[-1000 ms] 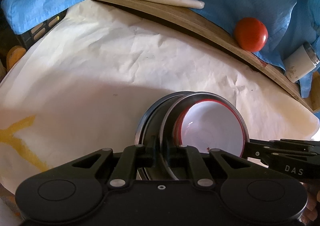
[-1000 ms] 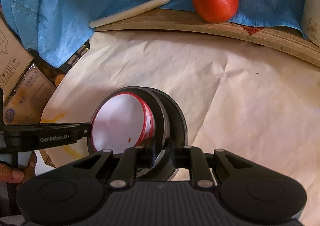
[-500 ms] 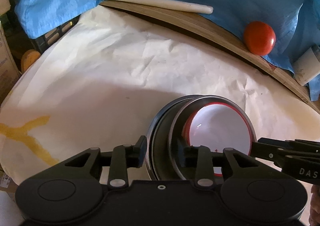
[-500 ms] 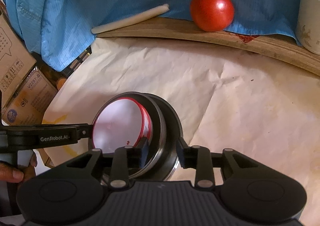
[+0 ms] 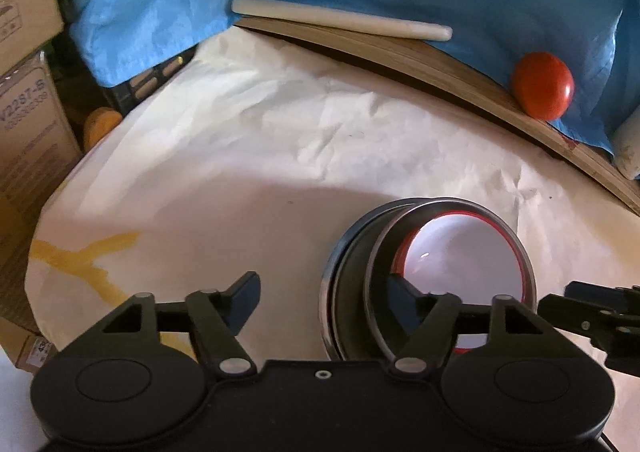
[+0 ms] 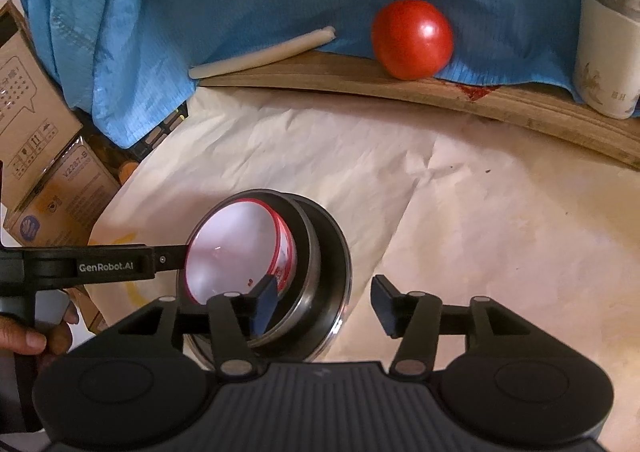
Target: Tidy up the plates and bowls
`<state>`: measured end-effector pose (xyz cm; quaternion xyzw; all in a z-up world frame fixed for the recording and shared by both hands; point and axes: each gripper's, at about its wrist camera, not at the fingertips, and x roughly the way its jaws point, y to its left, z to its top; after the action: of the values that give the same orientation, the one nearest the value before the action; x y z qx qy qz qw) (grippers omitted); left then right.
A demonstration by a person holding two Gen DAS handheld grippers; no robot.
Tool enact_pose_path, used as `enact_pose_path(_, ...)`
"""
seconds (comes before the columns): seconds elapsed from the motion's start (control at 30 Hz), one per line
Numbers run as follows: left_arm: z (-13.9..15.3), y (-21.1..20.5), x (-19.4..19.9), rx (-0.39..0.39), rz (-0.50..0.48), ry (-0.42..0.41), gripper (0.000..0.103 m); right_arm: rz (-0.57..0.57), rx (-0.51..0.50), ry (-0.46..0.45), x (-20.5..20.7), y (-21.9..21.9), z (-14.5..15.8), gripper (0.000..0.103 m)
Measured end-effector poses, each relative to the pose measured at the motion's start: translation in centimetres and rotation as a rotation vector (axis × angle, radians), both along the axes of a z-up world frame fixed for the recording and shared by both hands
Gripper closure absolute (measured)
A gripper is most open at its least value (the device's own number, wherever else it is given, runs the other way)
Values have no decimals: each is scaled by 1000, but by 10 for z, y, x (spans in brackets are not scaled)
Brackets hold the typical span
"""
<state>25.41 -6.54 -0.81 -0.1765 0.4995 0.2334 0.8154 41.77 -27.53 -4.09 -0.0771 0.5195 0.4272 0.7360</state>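
Observation:
A white bowl with a red rim (image 5: pixel 460 256) (image 6: pixel 232 252) sits nested in a stack of dark steel bowls (image 5: pixel 348 292) (image 6: pixel 324 252) on the paper-covered table. My left gripper (image 5: pixel 322 298) straddles the stack's left rim, jaws opening: one finger is inside the bowls, the other well clear on the paper. My right gripper (image 6: pixel 325 302) straddles the right rim the same way, jaws opening, with its outer finger apart from the steel wall. Neither pair of pads presses on the rim. Each gripper shows at the edge of the other's view.
A red tomato (image 5: pixel 542 86) (image 6: pixel 412 38) and a white stick (image 5: pixel 340 18) lie on a wooden board (image 6: pixel 360 80) at the back, against blue cloth. A white cup (image 6: pixel 604 52) stands far right. Cardboard boxes (image 5: pixel 24 112) are beyond the table's left edge.
Both grippers were shut on the stack's opposite rims; their jaws have since spread apart and let go. The stack has stayed in place on the paper.

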Motion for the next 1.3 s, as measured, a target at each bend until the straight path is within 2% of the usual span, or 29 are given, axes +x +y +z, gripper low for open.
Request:
enact_pose_path(0.23,6,-13,-9,67,17,4,20,0,34,-21,1,-12,8,42)
enact_pose_path(0.4,14,-19,-17,85,34,-12,15,-5,67,-30,-1,-21,14,36)
enact_pose_path(0.43,17,-20,-18,88,36,-21,14,-6,73,-31,-2,-22,15,33)
enact_pose_path(0.5,22,-22,-21,99,40,-41,5,-7,86,-33,-3,-24,17,29)
enact_pose_path(0.77,32,-25,-25,105,30,-84,1,-76,118,-38,-8,-33,23,2)
enact_pose_path(0.9,34,-22,-30,98,21,-131,1,-120,127,-57,-11,-35,26,1)
enact_pose_path(1.07,39,-16,-36,81,-16,-198,1,-171,136,-123,-24,-33,35,0)
enact_pose_path(1.3,45,-4,-45,67,-67,-259,1,-228,150,-260,-54,-29,46,0)
